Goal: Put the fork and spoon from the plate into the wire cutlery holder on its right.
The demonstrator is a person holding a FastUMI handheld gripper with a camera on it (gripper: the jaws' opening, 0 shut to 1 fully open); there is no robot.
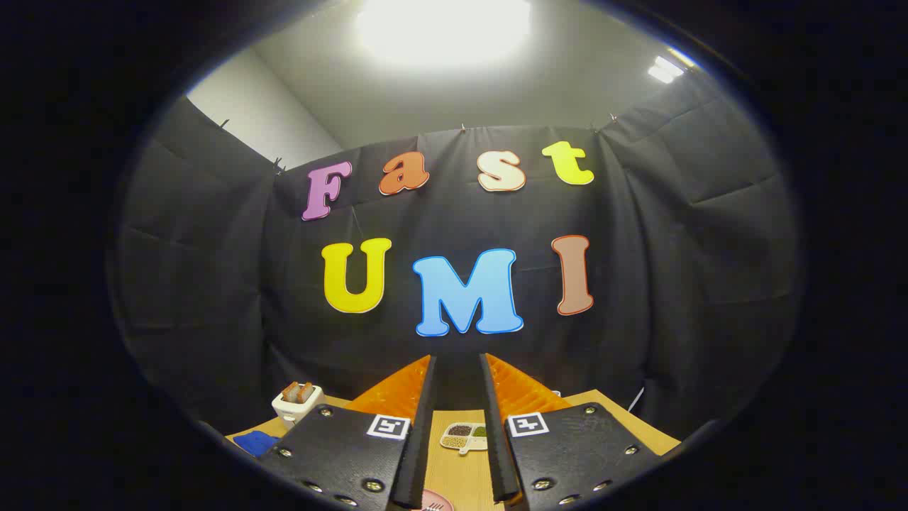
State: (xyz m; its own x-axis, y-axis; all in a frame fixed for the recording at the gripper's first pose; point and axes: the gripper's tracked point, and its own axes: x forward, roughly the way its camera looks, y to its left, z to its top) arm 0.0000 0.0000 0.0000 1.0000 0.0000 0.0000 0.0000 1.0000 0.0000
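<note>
We see the hand-held gripper (457,369) raised above the table (454,472) and aimed at the black cloth wall, its two fingers spread with a clear gap between them and nothing held.

Far off to the left of the left finger a blue object (254,443) lies flat on the table; we cannot tell what it is. Just beyond it, still left of the left finger, stands a small white toaster (298,402) with two slices of bread (297,391) sticking upright out of its top.

Between the fingers, beyond their bases, lies a pale divided dish (464,436) with small heaps of dark, tan and green grains in its compartments. Closer to us, low in the gap between the fingers and against the left finger's base, we see the edge of a pink plate (434,501) with what look like fork (433,507) tines lying on it; most of the plate is hidden under the gripper, so we cannot make out the spoon or the rest of the fork.

To the right of the right finger, a strip of bare wooden table runs toward the cloth wall.
</note>
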